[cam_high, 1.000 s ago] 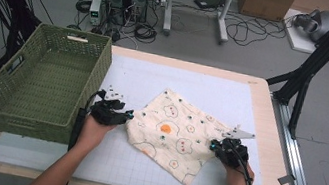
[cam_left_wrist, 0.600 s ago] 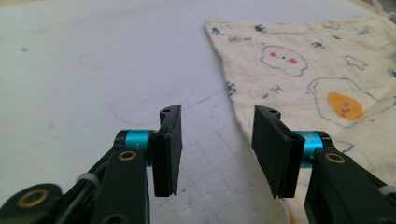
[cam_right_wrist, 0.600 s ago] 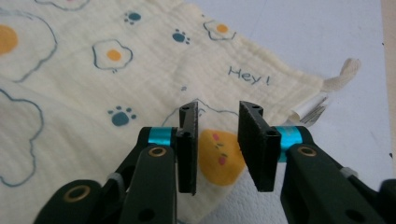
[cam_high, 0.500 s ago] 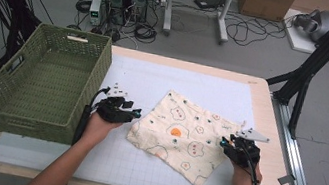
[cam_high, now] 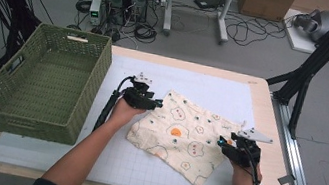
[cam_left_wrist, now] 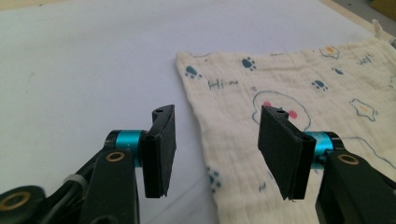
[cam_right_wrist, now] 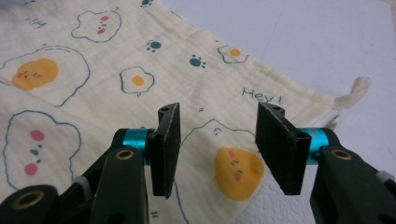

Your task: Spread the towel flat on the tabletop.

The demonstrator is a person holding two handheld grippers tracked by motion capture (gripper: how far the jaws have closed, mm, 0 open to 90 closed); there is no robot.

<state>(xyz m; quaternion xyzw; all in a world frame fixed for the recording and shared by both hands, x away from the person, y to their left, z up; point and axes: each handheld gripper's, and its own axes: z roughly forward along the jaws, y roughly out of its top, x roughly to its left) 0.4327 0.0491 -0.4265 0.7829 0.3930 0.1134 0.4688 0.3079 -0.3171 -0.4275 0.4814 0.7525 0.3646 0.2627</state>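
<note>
Left gripper (cam_left_wrist: 212, 154) jaws just widened, straddling the cream egg-print muslin cloth's (cam_high: 185, 136) left edge on the white-matted counter (cam_high: 65, 157); right gripper (cam_right_wrist: 215, 149) just opened above its right corner. Pinch one layer only.

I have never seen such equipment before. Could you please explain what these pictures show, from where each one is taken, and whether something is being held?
No robot arm is here: a person at a table holds a hand tool with two black jaws in each hand. The large picture comes from a fixed camera above, looking down. There the left gripper is by the cloth's near-left edge and the right gripper at its right edge. The other two pictures come from small cameras riding on each tool, looking along its jaws.

On the table's white mat lie a cream cloth printed with fried eggs and paw marks, spread fairly flat, and an empty green woven basket at the left.

Nothing is held. Both pairs of jaws have just been opening and stand apart above the cloth.
</note>
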